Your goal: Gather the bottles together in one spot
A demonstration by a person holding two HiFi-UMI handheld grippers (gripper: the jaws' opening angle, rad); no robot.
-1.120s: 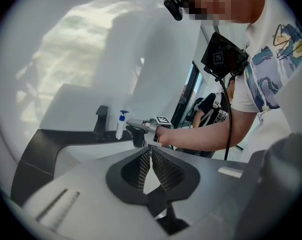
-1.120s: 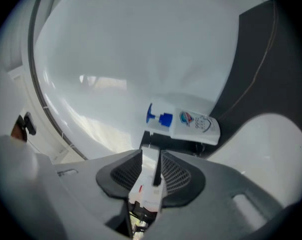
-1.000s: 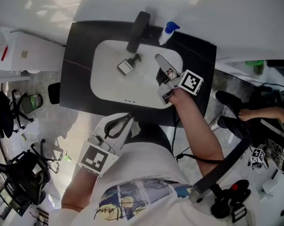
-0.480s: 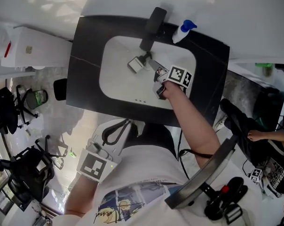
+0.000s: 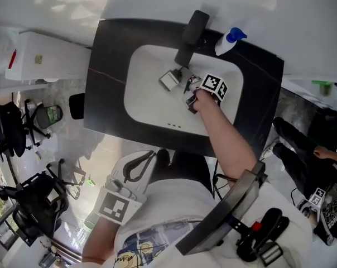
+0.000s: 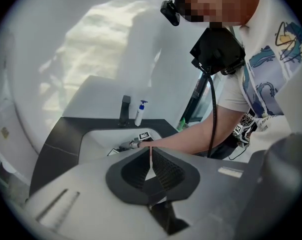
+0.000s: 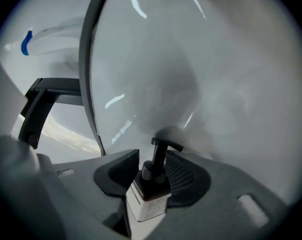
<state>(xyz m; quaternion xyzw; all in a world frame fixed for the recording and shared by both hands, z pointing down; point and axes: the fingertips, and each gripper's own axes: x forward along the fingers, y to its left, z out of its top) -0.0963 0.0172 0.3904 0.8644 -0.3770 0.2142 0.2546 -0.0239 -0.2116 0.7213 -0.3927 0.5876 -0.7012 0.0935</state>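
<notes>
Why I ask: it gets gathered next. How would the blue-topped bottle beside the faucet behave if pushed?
The blue-topped bottle stands upright, tall and narrow, so a high push would probably tip it. Its smooth white body may be slippery. On its side it could roll into the sink.
</notes>
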